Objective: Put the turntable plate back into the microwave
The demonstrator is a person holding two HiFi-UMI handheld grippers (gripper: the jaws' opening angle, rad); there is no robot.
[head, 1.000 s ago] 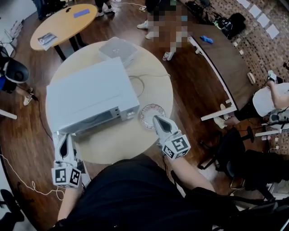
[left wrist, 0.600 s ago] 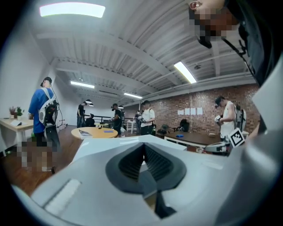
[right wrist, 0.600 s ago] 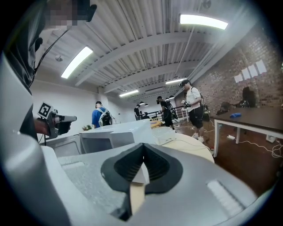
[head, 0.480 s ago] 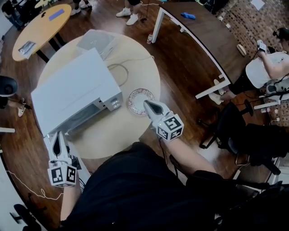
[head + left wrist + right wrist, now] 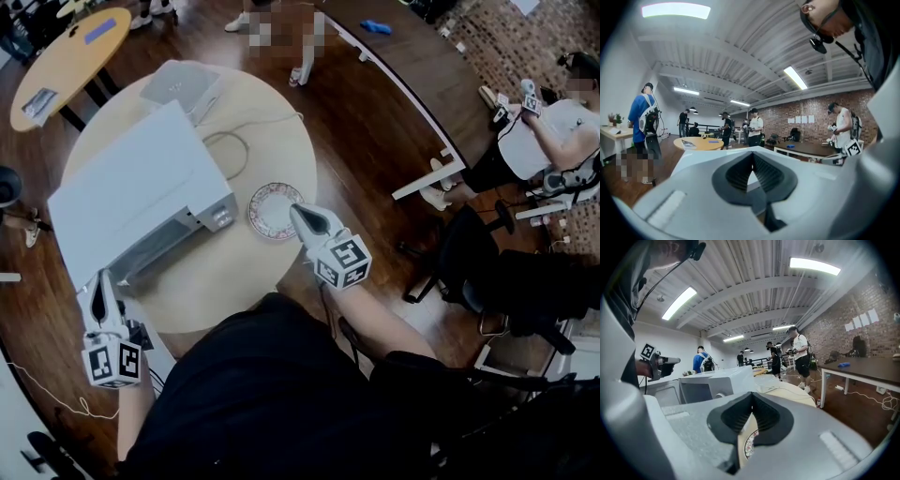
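Observation:
The patterned turntable plate [image 5: 272, 210] lies flat on the round beige table [image 5: 225, 281], just right of the white microwave [image 5: 141, 197]. The microwave's door looks closed. My right gripper [image 5: 294, 209] is shut and empty, with its tips at the plate's right rim. In the right gripper view the plate [image 5: 749, 444] shows below the right gripper [image 5: 752, 395], and the microwave [image 5: 701, 385] stands ahead to the left. My left gripper [image 5: 97, 282] hangs off the table's left front edge, near the microwave's front corner. It is shut and holds nothing [image 5: 751, 155].
A grey box [image 5: 178, 86] and a loose cable [image 5: 230, 150] lie on the table behind the microwave. A round orange table [image 5: 66, 52], a long dark table [image 5: 412, 66] and a black chair [image 5: 478, 267] stand around. Several people stand in the room.
The head camera has swung, so the table sits further left and up. My right gripper has sunk a little toward the plate's right rim, still shut. The left gripper stays by the microwave's corner.

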